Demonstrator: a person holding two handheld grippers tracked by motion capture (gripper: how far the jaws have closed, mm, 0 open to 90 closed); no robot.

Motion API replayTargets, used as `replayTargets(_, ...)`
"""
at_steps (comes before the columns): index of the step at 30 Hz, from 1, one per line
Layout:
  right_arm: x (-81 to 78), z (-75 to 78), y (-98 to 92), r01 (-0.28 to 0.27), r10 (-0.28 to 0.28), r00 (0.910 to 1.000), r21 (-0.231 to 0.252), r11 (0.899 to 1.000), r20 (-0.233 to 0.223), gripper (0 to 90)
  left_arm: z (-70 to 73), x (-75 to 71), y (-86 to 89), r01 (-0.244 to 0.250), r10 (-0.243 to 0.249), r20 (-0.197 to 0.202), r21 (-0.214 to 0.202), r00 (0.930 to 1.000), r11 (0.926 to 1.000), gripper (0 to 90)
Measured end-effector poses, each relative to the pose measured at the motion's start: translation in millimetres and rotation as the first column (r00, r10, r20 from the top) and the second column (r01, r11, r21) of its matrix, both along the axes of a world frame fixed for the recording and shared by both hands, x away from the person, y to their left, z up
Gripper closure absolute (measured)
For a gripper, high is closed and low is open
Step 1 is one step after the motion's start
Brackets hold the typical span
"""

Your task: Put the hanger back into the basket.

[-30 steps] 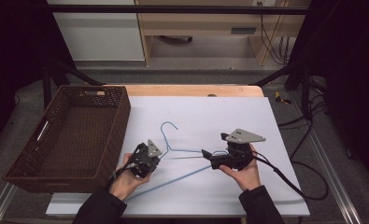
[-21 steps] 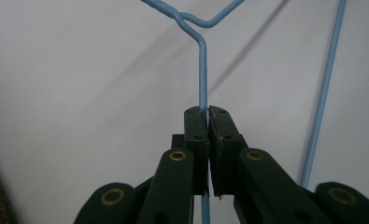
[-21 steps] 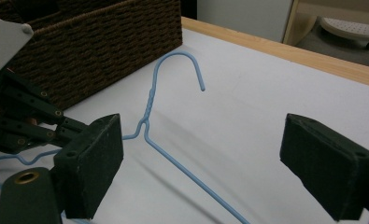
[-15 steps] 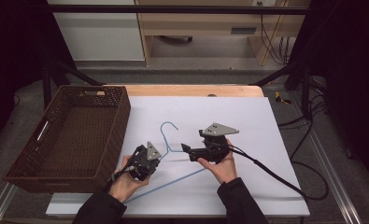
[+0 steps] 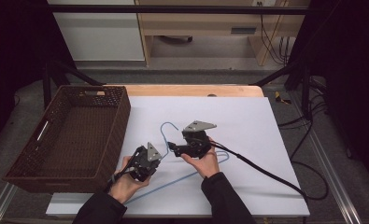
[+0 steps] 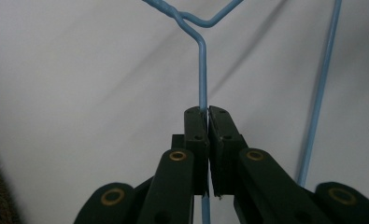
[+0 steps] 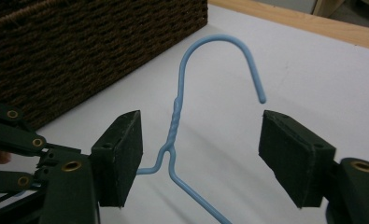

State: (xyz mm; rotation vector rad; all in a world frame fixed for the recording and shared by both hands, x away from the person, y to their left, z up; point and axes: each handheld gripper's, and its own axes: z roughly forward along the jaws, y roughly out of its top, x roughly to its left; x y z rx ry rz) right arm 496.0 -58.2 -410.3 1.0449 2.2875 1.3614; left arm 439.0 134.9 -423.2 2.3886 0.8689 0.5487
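Observation:
A blue wire hanger (image 5: 165, 129) lies on the white table top (image 5: 247, 121), its hook pointing away from me. My left gripper (image 5: 155, 157) is shut on the hanger's wire (image 6: 202, 70) just short of the twisted neck; its jaws (image 6: 207, 114) pinch the thin wire between them. My right gripper (image 5: 172, 147) comes in from the right and stands open. In the right gripper view the twisted neck and hook (image 7: 175, 116) sit between its wide-apart pads (image 7: 121, 154), touching neither, with the right gripper (image 7: 201, 137) level with the neck.
A dark brown wicker basket (image 5: 121, 116) stands empty at the table's left, close behind the hanger (image 7: 102, 42). The right gripper's black cable (image 5: 266, 172) trails off across the table to the right. A wooden strip (image 5: 191, 90) edges the far side.
My right gripper has moved left across the table until its open jaws straddle the hanger's neck. The left gripper has stayed put, shut on the wire.

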Motion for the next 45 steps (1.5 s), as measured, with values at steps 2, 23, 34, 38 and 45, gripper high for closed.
replayTargets(2,2.7,-3.4,5.1,-0.006,0.006,0.9999,-0.001,1.000,-0.011,34.2,0.5,-0.3,0.0,0.004,-0.004,0.001,0.006,1.0000,1.0000,86.9)
replayTargets(23,18.4,-23.8,22.3,-0.026,0.028,0.9937,0.016,1.000,-0.109,70.8,-2.1,-0.9,-2.4,0.011,-0.011,-0.009,0.009,0.9999,0.9999,86.8)
replayTargets(34,19.5,-25.3,23.5,-0.027,0.034,0.9853,0.043,0.999,-0.168,83.7,-3.7,-1.3,-3.7,0.013,-0.012,-0.010,0.015,0.9999,0.9998,86.8)
replayTargets(38,18.6,-24.7,23.8,-0.008,0.018,0.9833,0.054,0.999,-0.181,84.6,-3.6,-0.9,-3.2,0.015,-0.015,-0.014,0.009,0.9998,0.9998,86.6)
replayTargets(45,16.5,-23.7,24.1,0.000,0.012,0.9848,0.068,0.998,-0.173,85.3,-7.6,3.1,-3.5,0.006,-0.006,-0.038,0.002,0.9993,1.0000,71.2)
